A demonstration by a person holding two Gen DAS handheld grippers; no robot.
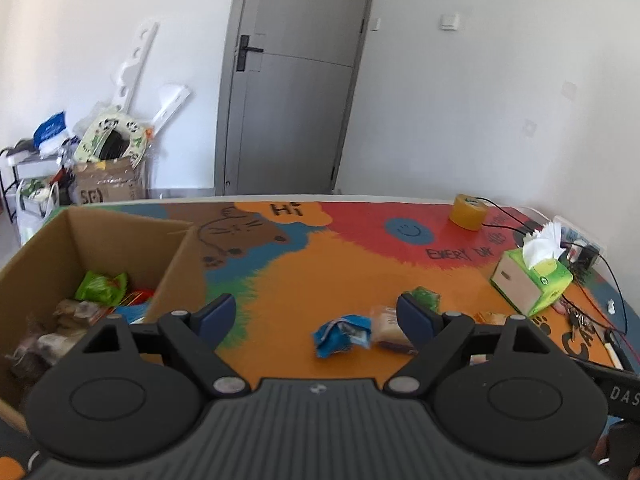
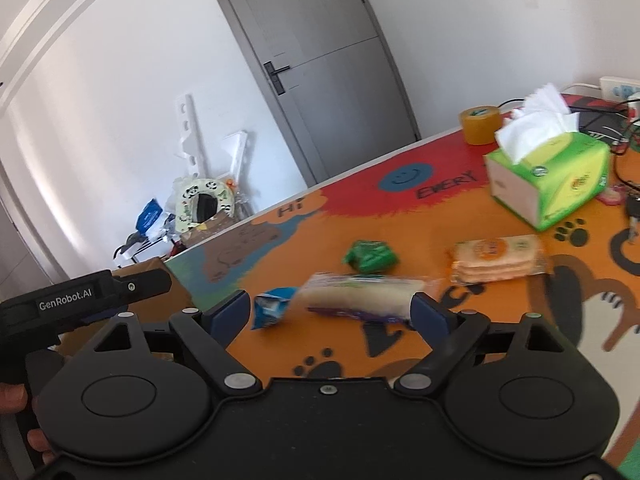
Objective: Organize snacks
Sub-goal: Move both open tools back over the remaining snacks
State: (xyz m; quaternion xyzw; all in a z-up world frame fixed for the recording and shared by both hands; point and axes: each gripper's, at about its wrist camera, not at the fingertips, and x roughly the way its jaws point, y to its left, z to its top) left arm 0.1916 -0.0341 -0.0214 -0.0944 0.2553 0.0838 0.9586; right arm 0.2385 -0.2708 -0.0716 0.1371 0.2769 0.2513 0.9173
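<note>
My left gripper point(image 1: 316, 312) is open and empty above the colourful table mat, beside the cardboard box point(image 1: 120, 236) that holds several snack packets point(image 1: 100, 288). A blue packet point(image 1: 340, 334) and a clear-wrapped bread snack point(image 1: 390, 330) lie just ahead of it; a green packet point(image 1: 424, 296) lies behind its right finger. My right gripper point(image 2: 332, 312) is open and empty, hovering over the bread snack point(image 2: 360, 294). The blue packet point(image 2: 274, 306), the green packet point(image 2: 370, 256) and a wrapped biscuit pack point(image 2: 496, 260) lie around it.
A green tissue box point(image 2: 560, 184) and a yellow tape roll point(image 2: 480, 120) stand at the far right, with black cables and keys point(image 2: 632, 212). The left gripper's body point(image 2: 60, 304) shows at the right wrist view's left edge. A grey door and floor clutter are behind the table.
</note>
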